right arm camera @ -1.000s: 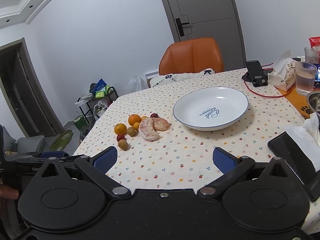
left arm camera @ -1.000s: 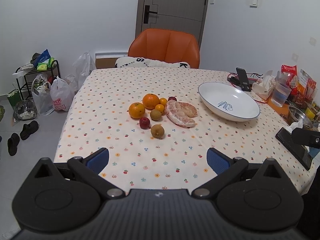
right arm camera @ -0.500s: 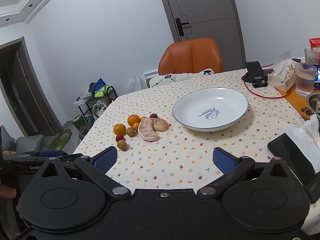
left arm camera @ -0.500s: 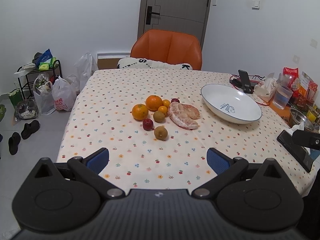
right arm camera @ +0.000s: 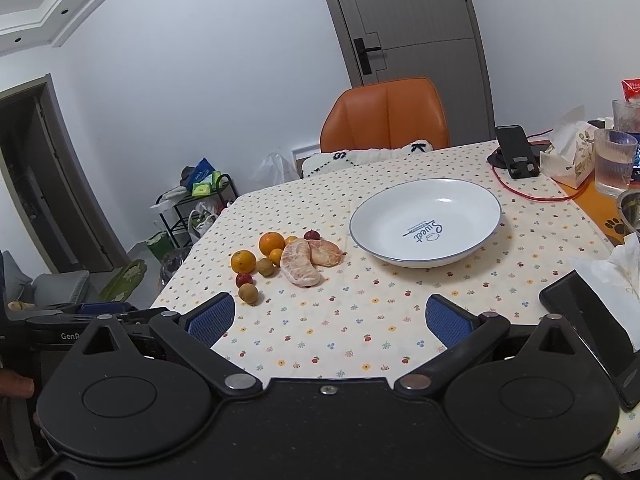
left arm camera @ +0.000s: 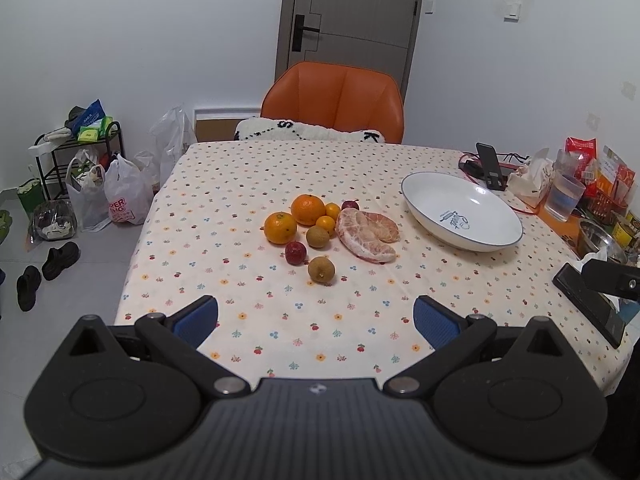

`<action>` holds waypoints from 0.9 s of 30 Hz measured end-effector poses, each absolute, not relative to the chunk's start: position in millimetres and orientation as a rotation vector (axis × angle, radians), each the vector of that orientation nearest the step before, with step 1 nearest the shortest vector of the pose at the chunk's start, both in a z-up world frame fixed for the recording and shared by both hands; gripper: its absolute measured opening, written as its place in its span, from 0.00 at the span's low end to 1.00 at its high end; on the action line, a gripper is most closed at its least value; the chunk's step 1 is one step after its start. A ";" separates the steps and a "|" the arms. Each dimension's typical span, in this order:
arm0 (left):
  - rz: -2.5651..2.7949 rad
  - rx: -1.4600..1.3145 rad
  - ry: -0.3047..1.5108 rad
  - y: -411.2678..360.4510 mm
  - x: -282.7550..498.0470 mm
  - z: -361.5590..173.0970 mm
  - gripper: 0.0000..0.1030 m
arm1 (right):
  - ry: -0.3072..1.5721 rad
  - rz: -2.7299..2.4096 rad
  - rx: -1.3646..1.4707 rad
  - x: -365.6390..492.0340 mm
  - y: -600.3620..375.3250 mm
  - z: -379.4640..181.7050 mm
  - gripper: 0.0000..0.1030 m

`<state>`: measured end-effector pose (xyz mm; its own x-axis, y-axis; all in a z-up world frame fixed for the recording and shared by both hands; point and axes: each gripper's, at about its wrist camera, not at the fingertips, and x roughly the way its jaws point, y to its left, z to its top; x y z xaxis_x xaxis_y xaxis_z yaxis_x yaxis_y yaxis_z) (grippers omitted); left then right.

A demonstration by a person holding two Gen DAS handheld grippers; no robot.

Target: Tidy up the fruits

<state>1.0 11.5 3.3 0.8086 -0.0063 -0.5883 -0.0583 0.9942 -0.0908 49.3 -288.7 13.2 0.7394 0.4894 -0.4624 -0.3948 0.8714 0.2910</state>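
Now we hold the left hand-held gripper (left arm camera: 316, 322) and right hand-held gripper (right arm camera: 328, 320) spread wide, empty; the clustered round fruits (left arm camera: 320, 232) lie on the floral-clothed counter (left arm camera: 240, 184) beside the empty white ceramic plate (left arm camera: 500, 236).

Both wrist views face the table (left arm camera: 248, 184) from its near edge

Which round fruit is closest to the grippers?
The brown fruit sitting alone at the front of the pile. The red fruit and the oranges all lie farther back.
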 end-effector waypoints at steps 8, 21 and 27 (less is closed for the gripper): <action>0.040 -0.118 0.605 9.2 3.8 3.6 1.00 | 0.560 0.498 0.177 55.5 -285.7 10.9 1.00; 0.059 -0.149 0.601 21.1 21.5 -11.3 1.00 | 0.589 0.533 0.186 82.1 -271.7 -7.8 1.00; 0.052 -0.161 0.608 22.9 29.8 -18.6 1.00 | 0.584 0.542 0.169 92.8 -265.3 -16.0 1.00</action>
<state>29.8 22.9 -18.6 0.8197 0.0013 -0.5728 -0.0961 0.9861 -0.1353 92.8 -265.3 -16.0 0.7001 0.5307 -0.4778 -0.4372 0.8475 0.3009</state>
